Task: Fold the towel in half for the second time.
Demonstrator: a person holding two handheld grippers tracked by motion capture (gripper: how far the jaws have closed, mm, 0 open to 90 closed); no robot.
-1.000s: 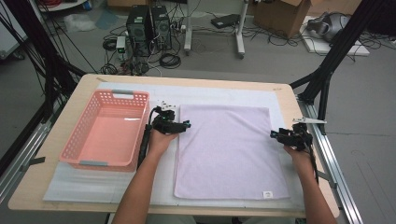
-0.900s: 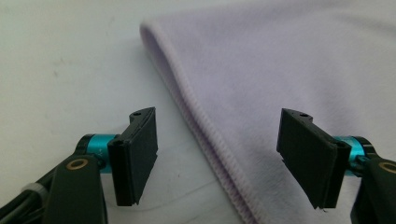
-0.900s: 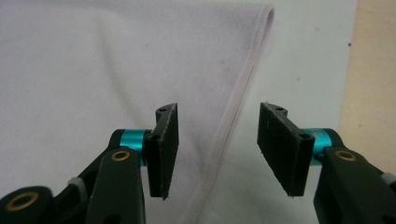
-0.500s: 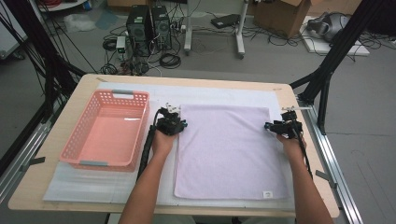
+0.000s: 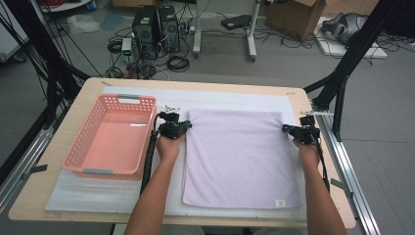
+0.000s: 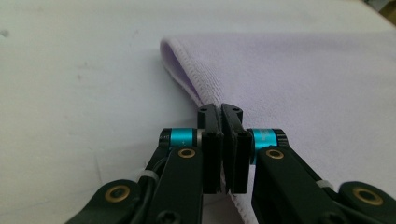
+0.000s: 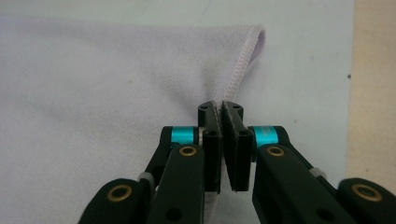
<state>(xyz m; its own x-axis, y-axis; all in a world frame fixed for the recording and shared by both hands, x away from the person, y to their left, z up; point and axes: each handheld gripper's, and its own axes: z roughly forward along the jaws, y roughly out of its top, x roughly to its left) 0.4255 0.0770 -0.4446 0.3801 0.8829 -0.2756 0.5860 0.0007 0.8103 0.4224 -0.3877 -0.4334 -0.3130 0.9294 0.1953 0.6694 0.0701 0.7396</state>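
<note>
Towel, lilac and spread flat, is your landmark: it lies on the white mat that covers the wooden table. Left of the towel, across a strip of bare mat, sits the pink basket. Your left gripper is at the towel's far left corner; its jaws have just been closing and now pinch the hem there. Your right gripper, at the towel's far right corner, has also just closed on the hem.
</note>
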